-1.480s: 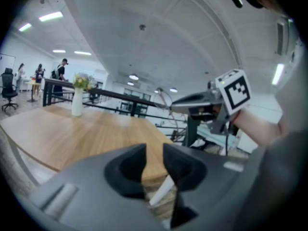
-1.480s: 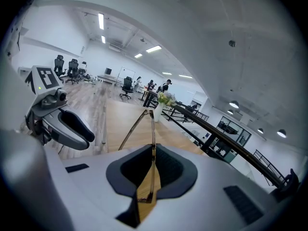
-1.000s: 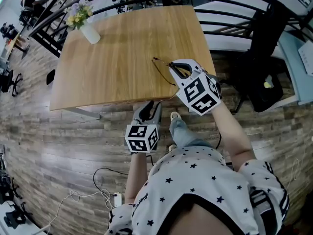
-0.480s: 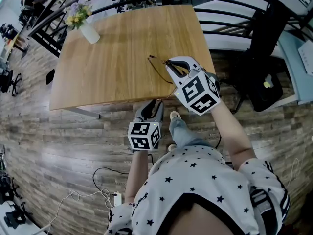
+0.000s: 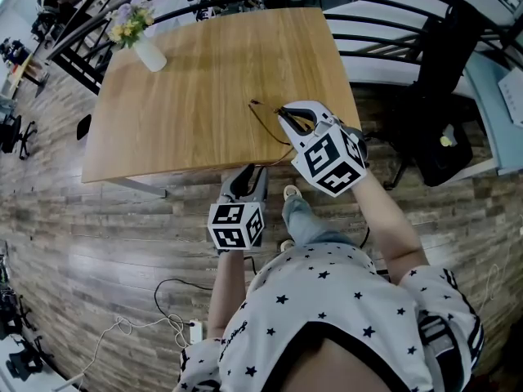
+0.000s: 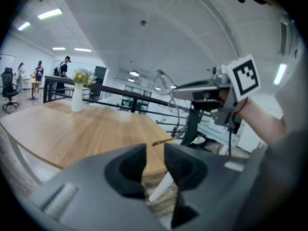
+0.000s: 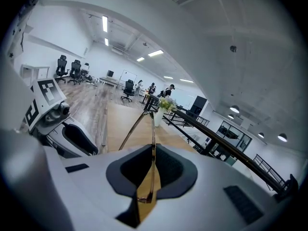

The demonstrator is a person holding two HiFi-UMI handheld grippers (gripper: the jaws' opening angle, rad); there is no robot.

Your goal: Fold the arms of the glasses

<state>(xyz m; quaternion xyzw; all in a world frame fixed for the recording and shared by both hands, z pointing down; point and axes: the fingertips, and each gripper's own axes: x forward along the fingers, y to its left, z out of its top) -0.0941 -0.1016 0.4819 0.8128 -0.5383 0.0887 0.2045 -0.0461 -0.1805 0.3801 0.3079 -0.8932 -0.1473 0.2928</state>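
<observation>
The glasses (image 7: 152, 172), of thin gold-coloured wire, are clamped by the front part between the jaws of the right gripper (image 5: 288, 114). They are held in the air above the near edge of the table (image 5: 204, 96), toward its near right corner, and do not appear to rest on the wood. Both arms are seen spread open, pointing away from the jaws.

The left gripper (image 5: 248, 178) is held just outside the near edge, near the glasses but apart from them. Only a narrow gap is left between its jaws and nothing is held in it.

The step in hand is judged to be the first fold, not yet begun. It would be done well if the frame is held steady by the right gripper while one arm is pushed sideways, near its hinge, by the side of the left jaws, toward the lenses. Little force should be used, since such thin wire is probably bent easily, and the second arm should be laid over the first one.

One container is seen: a white vase (image 5: 151, 55) at the far left corner, in which a bunch of flowers (image 5: 131, 19) is standing
</observation>
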